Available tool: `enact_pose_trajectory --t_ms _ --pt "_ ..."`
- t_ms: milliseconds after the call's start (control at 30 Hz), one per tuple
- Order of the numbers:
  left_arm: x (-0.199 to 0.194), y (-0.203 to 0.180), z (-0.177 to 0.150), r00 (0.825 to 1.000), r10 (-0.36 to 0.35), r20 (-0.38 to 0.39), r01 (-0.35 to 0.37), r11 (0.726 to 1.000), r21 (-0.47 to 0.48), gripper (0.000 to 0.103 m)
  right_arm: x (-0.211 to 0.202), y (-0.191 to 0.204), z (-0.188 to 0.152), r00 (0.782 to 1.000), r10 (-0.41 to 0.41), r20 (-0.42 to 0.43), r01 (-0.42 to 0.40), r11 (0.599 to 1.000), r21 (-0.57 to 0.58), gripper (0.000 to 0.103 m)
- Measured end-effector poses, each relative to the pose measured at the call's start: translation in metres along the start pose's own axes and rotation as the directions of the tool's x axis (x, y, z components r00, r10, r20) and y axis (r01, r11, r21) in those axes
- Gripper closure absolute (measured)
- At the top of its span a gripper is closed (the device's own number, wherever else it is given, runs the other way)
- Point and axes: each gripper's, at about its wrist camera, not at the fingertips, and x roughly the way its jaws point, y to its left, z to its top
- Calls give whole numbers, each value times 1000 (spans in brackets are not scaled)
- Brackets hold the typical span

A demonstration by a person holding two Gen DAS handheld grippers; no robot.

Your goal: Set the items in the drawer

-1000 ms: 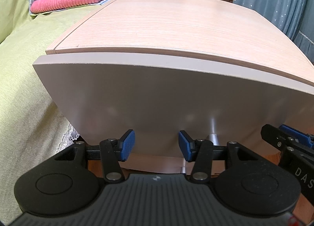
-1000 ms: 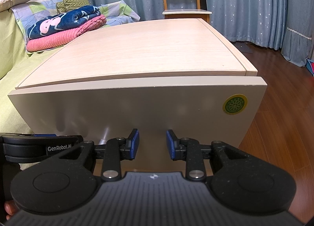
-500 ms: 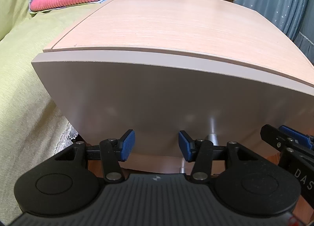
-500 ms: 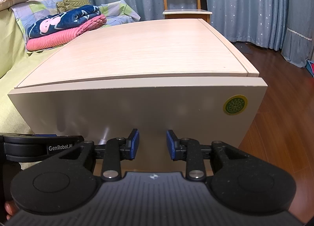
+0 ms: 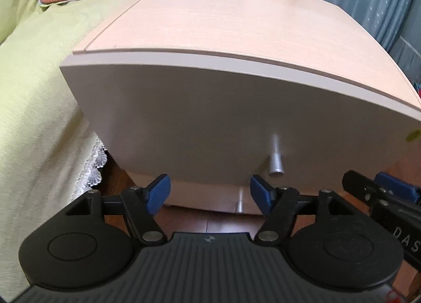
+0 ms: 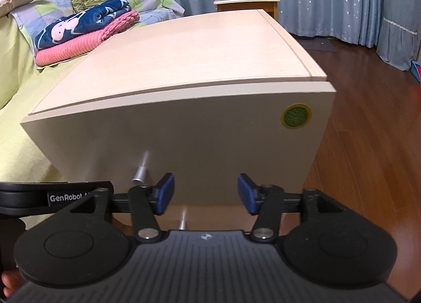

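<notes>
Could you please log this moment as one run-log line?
phase: approach | left gripper: open, empty | right gripper: open, empty | top drawer: closed | knob: ungrasped

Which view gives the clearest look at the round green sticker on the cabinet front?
The right wrist view: the green sticker sits whole and facing the camera near the upper right corner of the cabinet front. In the left wrist view only a blurred yellow-green sliver shows at the far right edge.

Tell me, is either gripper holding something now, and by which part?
Nothing is held. The left gripper and right gripper both have open, empty jaws before the beige wooden drawer front, apart from its silver metal knob.
</notes>
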Motion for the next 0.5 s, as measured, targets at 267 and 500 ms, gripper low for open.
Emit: enact_pose_trajectory --t_ms 267,500 --pt "-54 -7 -2 999 20 41 -21 1000 22 22 -34 -3 2 1000 16 15 -15 1000 -10 21" --pt "-90 -5 -4 998 45 49 -45 999 4 22 -62 -7 8 1000 17 23 -16 999 -28 4"
